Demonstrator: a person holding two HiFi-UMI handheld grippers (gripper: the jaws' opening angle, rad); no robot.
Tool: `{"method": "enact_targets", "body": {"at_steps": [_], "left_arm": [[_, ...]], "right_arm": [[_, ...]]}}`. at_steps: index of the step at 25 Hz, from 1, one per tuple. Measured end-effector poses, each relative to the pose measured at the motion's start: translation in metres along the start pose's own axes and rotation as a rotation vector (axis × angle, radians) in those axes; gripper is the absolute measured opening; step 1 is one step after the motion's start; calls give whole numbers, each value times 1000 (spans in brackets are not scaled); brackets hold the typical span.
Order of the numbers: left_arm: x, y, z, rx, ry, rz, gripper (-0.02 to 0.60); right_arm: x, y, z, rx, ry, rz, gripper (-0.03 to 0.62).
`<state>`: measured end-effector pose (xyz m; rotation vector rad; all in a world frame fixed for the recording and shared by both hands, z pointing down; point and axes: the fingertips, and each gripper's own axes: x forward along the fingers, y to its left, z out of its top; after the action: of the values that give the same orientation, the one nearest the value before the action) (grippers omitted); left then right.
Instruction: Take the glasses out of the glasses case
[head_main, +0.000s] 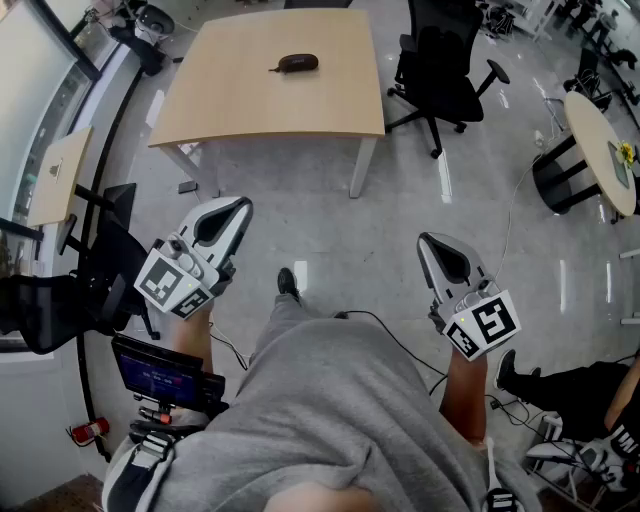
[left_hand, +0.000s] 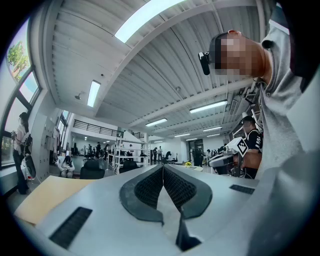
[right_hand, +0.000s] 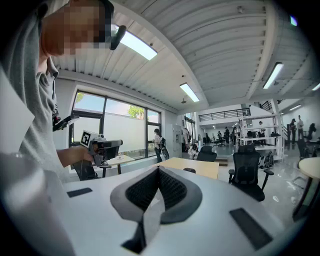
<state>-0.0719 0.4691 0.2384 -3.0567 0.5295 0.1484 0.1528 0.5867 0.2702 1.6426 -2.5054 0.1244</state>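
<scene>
My left claw (head_main: 232, 210) and my right claw (head_main: 432, 243) both hang out in front of me at about waist height, well apart from each other. Each one is pressed together with nothing between its pads, and each points roughly level across the room. The glasses case (head_main: 297, 63) lies far ahead, a small dark oval near the far side of the pale wooden table (head_main: 250, 110), with a stretch of bare floor (head_main: 330, 240) between us. It looks shut, and I see no glasses outside it.

So the step in hand, as I judge it, is simply getting there. I should walk up to the near long edge and stand square to it, keeping clear of the black office chair (head_main: 440, 70) at the table's right end. I want both claws spread before they come down over the case, not after — closed tips would only shove so light a thing across the smooth top. One claw should pin the lower half while the other lifts the lid. From here I cannot tell which side the hinge is on, so I should check that up close before committing either claw.
</scene>
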Motion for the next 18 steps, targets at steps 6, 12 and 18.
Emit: {"method": "enact_targets", "body": {"at_steps": [6, 12, 18], "left_arm": [[1, 1, -4, -2, 8, 1, 6], [1, 5, -8, -9, 13, 8, 6], [0, 8, -14, -19, 24, 11, 6]], "right_arm": [[4, -3, -2, 7, 1, 2, 8], [11, -4, -7, 16, 12, 7, 8], [16, -6, -7, 46, 4, 13, 8]]}}
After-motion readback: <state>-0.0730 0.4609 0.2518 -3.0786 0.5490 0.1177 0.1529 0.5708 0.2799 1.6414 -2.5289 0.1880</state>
